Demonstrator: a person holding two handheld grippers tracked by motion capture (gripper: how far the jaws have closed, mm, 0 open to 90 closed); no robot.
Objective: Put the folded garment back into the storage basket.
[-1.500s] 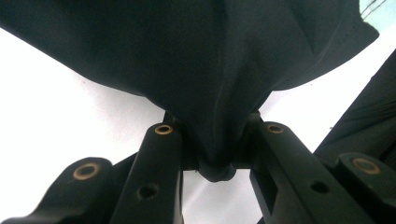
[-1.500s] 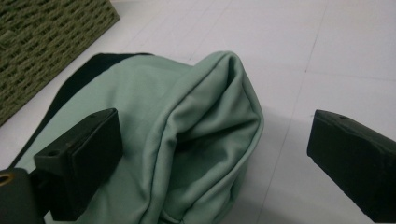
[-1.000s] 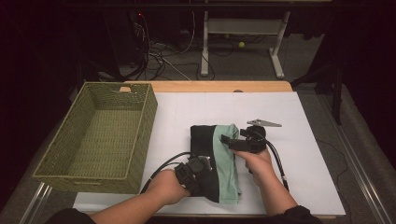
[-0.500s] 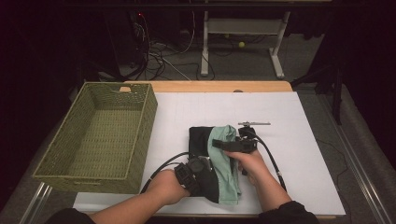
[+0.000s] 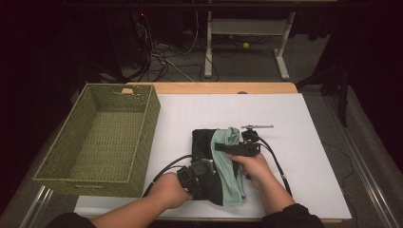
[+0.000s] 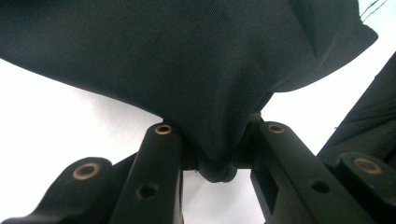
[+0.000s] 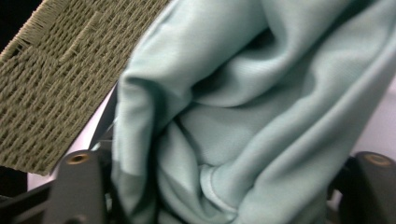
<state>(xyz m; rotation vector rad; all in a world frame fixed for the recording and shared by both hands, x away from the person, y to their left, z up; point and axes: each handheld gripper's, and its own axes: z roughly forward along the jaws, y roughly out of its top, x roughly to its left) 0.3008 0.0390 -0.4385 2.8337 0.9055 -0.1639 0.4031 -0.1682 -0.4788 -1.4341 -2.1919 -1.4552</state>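
A black garment [image 5: 202, 142] with a mint-green cloth [image 5: 230, 175] folded over it lies on the white table [image 5: 309, 142]. My left gripper [image 5: 208, 170] comes in from the garment's near left side. In the left gripper view it [image 6: 217, 154] is shut on a pinched fold of the black fabric [image 6: 187, 70]. My right gripper [image 5: 219, 146] points left over the top of the green cloth. Its jaws [image 7: 224, 186] have just been closing and still stand wide, with bunched green cloth [image 7: 243, 116] between them.
A woven green basket [image 5: 102, 137] stands at the table's left, close beside the garment, and its wall appears in the right gripper view [image 7: 60, 84]. Cables trail from both grippers across the table. Bare white table lies to the right and behind.
My right hand has come down and to the left onto the green cloth, and its jaws have narrowed around the cloth. The left hand has stayed put.
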